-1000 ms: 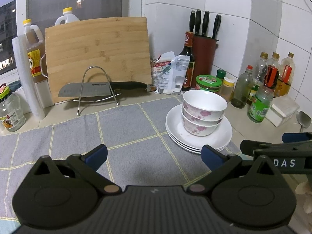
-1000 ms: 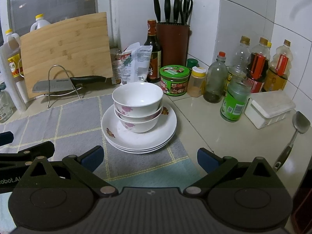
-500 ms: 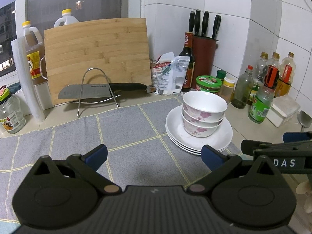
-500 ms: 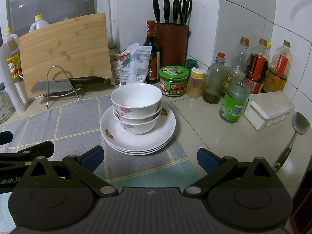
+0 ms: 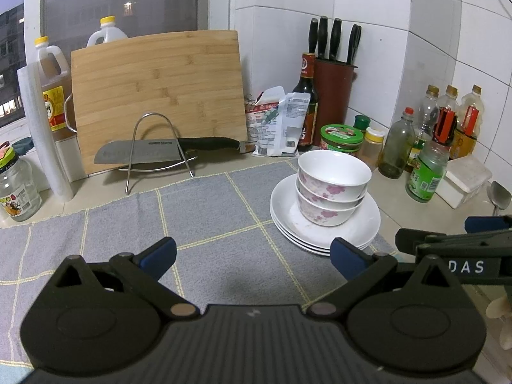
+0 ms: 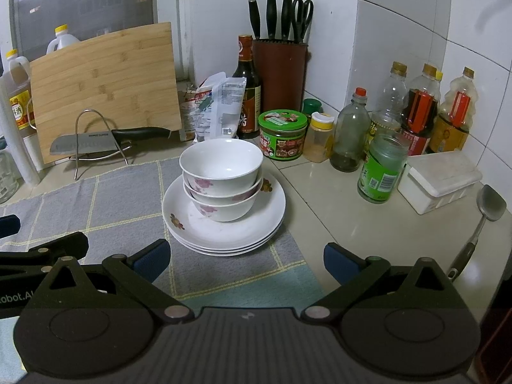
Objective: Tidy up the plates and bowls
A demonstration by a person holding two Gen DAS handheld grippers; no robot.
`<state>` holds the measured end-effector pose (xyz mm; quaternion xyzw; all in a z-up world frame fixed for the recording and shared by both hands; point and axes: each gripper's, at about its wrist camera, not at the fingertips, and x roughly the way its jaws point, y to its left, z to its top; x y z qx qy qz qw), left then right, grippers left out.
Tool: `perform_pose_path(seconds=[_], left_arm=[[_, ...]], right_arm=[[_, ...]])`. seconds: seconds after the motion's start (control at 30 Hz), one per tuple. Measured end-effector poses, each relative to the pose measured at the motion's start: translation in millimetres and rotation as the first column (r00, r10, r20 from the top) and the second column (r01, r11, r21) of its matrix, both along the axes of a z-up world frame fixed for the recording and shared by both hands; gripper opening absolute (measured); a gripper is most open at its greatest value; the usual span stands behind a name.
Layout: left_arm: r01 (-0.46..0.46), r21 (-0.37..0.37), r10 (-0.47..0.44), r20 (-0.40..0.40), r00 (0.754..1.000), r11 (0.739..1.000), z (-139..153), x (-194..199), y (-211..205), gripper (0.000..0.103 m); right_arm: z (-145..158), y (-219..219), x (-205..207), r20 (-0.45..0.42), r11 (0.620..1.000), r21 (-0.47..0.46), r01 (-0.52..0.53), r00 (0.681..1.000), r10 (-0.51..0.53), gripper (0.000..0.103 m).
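Observation:
Three white bowls with pink flowers (image 5: 332, 188) (image 6: 221, 176) are nested on a stack of three white plates (image 5: 368, 227) (image 6: 268, 220) at the right edge of a grey checked mat (image 5: 204, 224) (image 6: 121, 198). My left gripper (image 5: 252, 254) is open and empty, hovering over the mat to the left of the stack and nearer than it. My right gripper (image 6: 244, 256) is open and empty too, just in front of the plates. Each gripper's arm shows at the edge of the other's view.
A cleaver (image 5: 144, 153) rests on a wire rack in front of a bamboo cutting board (image 5: 156, 92). Behind the stack are a sauce bottle, a knife block (image 6: 280, 73), a green tin (image 6: 281, 134) and snack bags. Bottles, a green jar (image 6: 382, 169), a white box and a ladle (image 6: 486, 211) occupy the right counter.
Both grippers have drifted back very slightly, so the stack looks a little farther off. The dishes have not moved.

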<state>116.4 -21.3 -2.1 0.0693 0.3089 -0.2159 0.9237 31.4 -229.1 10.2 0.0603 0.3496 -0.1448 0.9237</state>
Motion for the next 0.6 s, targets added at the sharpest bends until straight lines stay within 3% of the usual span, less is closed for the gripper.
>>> perform_pose_path(seconds=[0.6], left_arm=[[0.001, 0.003, -0.001, 0.003, 1.000, 1.000, 1.2, 0.5, -1.2, 0.102]], right_arm=[[1.7, 0.2, 2.2, -0.001, 1.000, -0.009, 0.004, 1.000, -0.004, 0.103]])
